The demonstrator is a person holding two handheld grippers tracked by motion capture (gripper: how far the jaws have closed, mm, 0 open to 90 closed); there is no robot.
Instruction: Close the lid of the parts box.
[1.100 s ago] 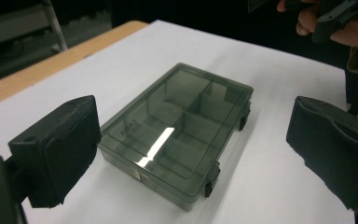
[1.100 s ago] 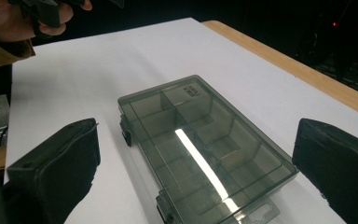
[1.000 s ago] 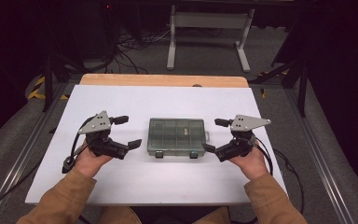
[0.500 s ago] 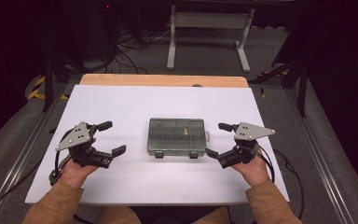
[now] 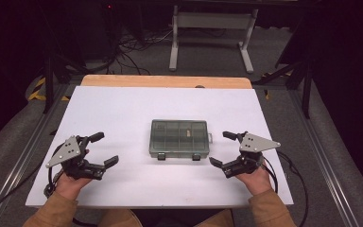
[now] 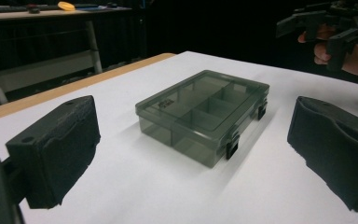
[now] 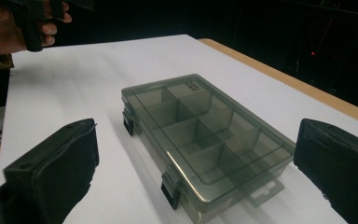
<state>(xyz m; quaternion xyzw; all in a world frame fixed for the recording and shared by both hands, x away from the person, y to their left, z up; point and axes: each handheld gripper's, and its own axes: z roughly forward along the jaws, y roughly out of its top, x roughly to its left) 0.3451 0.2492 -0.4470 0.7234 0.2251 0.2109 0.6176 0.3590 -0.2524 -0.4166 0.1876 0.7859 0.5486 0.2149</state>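
The compartment box [image 5: 179, 138] at the middle of the counter looks like smoky, see-through plastic, smooth and faintly glossy on its lid, with darker opaque plastic latches [image 7: 171, 188] along one long side. The counter [image 5: 123, 113] has a matt white top, smooth and paper-like, and a strip of bare light wood [image 5: 165, 81] shows along its 12 o'clock edge. The left claw [image 5: 105, 149] at 8 o'clock and the right claw [image 5: 220, 149] at 4 o'clock are matt black; their pads [image 6: 58, 149] look rough and foam-like, and each carries a flat, dull grey plate [image 5: 67, 150].
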